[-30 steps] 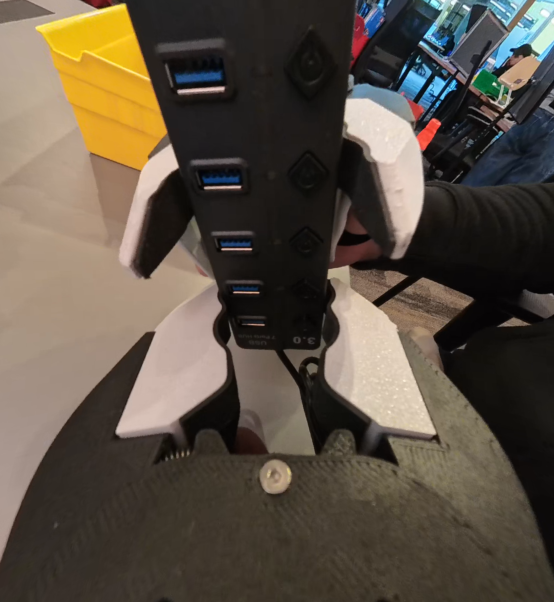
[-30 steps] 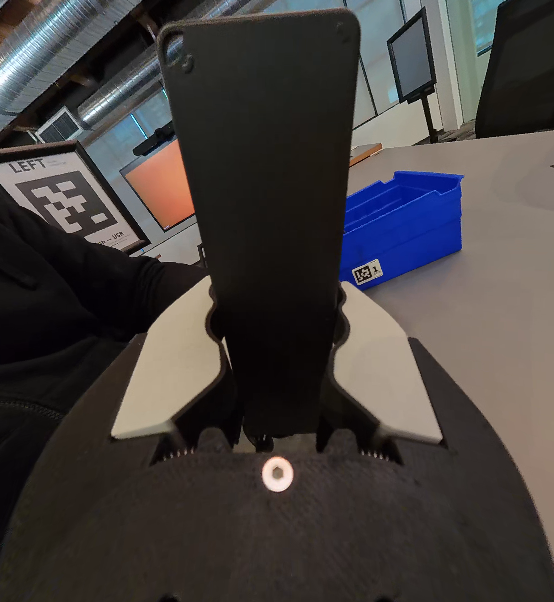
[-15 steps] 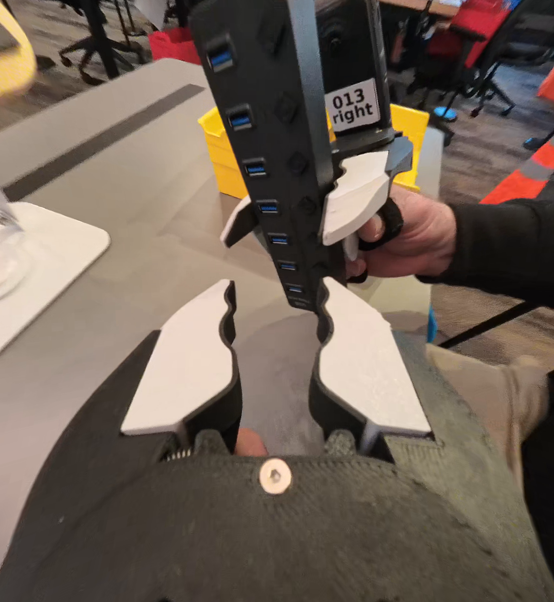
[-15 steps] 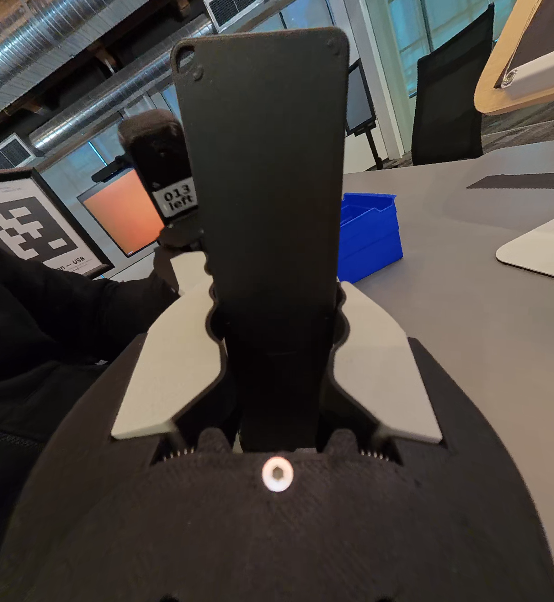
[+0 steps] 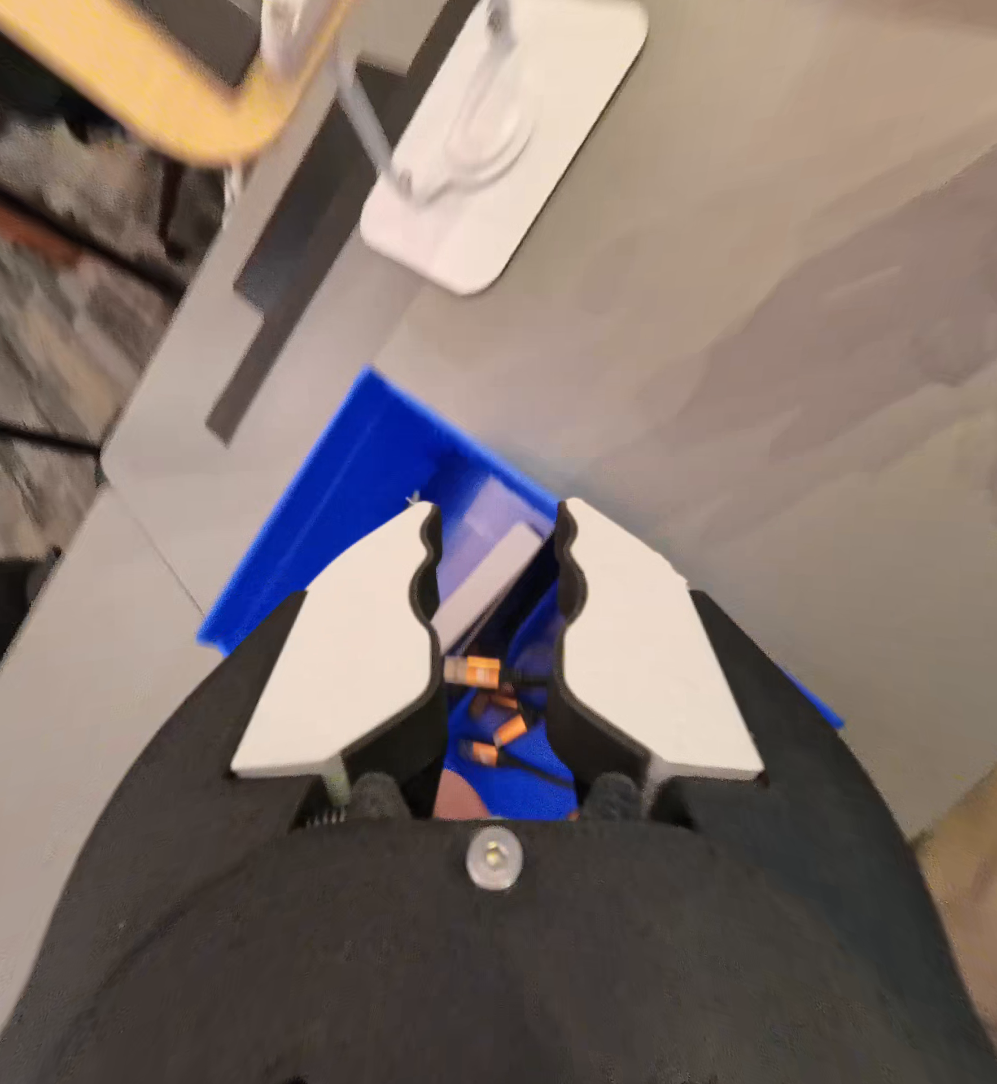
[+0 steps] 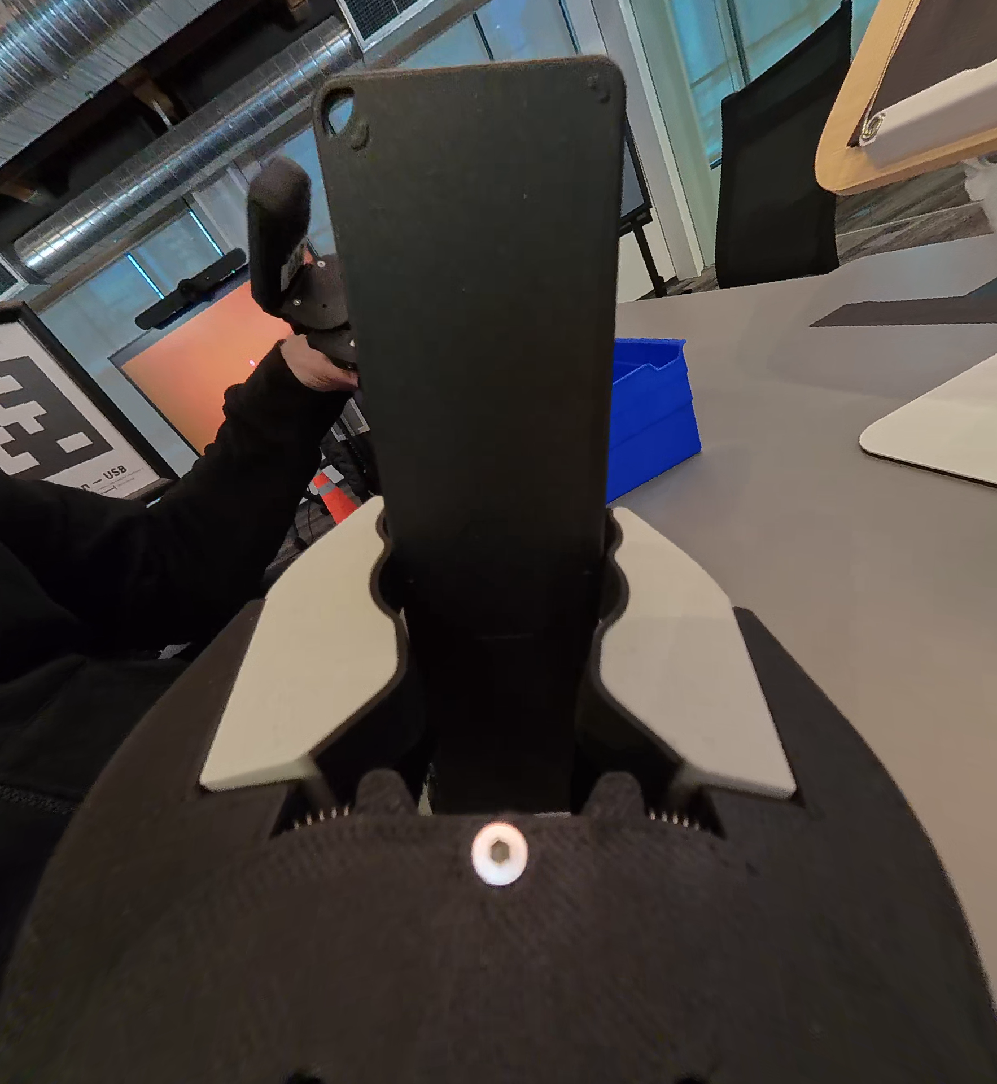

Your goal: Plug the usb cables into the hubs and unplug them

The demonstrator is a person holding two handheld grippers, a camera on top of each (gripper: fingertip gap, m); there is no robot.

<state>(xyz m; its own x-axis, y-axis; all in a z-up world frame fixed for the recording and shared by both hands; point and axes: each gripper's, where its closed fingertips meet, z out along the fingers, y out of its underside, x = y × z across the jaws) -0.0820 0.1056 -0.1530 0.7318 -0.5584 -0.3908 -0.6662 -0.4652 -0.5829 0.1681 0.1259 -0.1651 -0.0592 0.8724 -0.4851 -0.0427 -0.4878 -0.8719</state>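
Observation:
My right gripper (image 6: 497, 522) is shut on the long black USB hub (image 6: 478, 328), holding it upright by its lower end with its plain back toward the camera. My left gripper (image 5: 497, 516) is open and empty, hovering above the blue bin (image 5: 332, 504). Inside the bin lie several USB cables with orange plugs (image 5: 475, 670) and a flat grey piece (image 5: 487, 581). The left gripper's handle and the hand on it (image 6: 308, 305) show in the right wrist view, left of the hub. The left wrist view is blurred by motion.
A white stand base (image 5: 502, 135) sits on the grey table (image 5: 777, 469) beyond the bin, also seen in the right wrist view (image 6: 965, 428). The blue bin (image 6: 648, 410) stands behind the hub. A wooden desk edge (image 6: 918, 100) is at the upper right.
My left gripper let go of the hub's end, opened, and swung away to above the blue bin. My right gripper kept its hold on the hub.

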